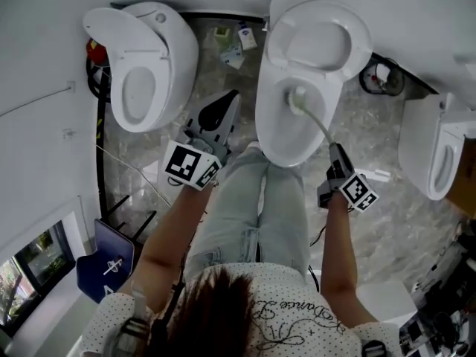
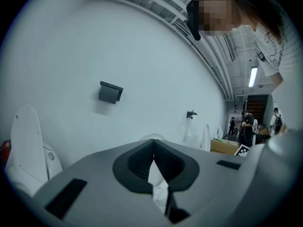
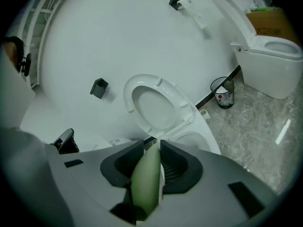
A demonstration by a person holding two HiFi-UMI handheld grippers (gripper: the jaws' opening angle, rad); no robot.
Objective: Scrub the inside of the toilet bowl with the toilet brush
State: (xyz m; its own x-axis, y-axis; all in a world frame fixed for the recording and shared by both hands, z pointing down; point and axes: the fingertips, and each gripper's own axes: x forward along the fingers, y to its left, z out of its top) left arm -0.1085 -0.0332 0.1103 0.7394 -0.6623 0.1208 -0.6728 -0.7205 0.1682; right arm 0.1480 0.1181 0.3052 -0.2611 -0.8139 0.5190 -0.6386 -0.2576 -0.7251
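The person stands in front of the middle white ceramic toilet bowl [image 1: 263,121], whose seat and lid are raised against the wall. The right tongs [image 1: 334,155] are closed on the handle of the pale green plastic toilet brush [image 1: 316,121]. In the right gripper view this handle [image 3: 146,183] fills the space between the two dark pads, so the grip looks firm. From the tongs the brush lies forward and to the person's left. Its long axis runs on a slant from the near right edge of the rim down into the bowl, and the pale brush head sits inside, in the half of the bowl nearer the raised seat, at or close to the inner wall; I cannot tell if it really touches. The left tongs [image 1: 225,110] are pressed together with nothing between them, as the left gripper view [image 2: 153,160] shows. They hang over the grey marble floor [image 1: 372,129], just beside the left outer side of the bowl, and they point toward the wall. In my judgement the scrubbing depends on the right hand alone, because only it has the brush. The next stroke should probably follow the slanted line of the handle, so that the head sweeps around the inner wall while the tongs stay above the rim.
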